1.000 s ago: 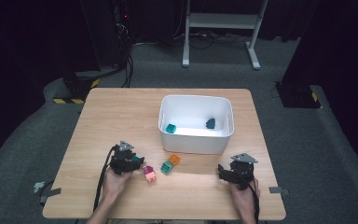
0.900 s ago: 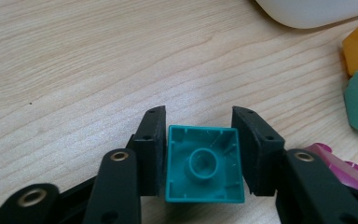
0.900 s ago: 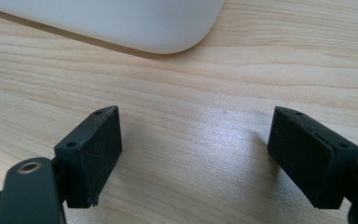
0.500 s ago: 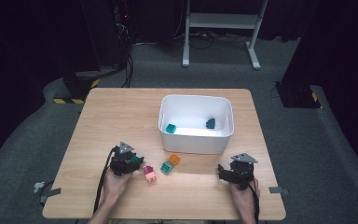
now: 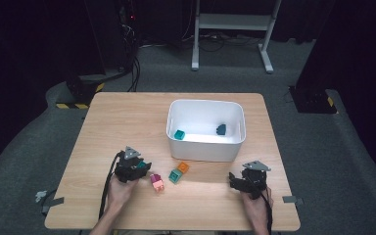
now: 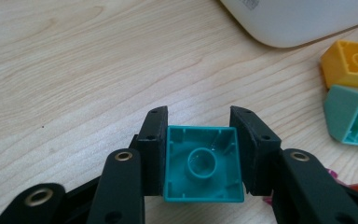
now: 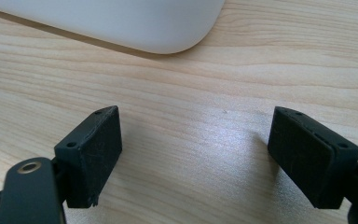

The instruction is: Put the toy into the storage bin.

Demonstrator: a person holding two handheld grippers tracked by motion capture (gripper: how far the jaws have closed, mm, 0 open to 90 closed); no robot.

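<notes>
The left claw (image 6: 199, 122), its jaws having just been closing, now clamps the teal block (image 6: 202, 164), ready for transfer to the white bin (image 5: 206, 128); the right claw (image 7: 193, 156) stands released.

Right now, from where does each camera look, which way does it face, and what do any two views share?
High view: above the person's side, looking forward and down on the table; forearms, left gripper, right gripper.
Left gripper view: along its jaws, pads pressed on the teal brick.
Right gripper view: along its open jaws at bare tabletop, right gripper.
Shared: the white bin shows in all three.
</notes>
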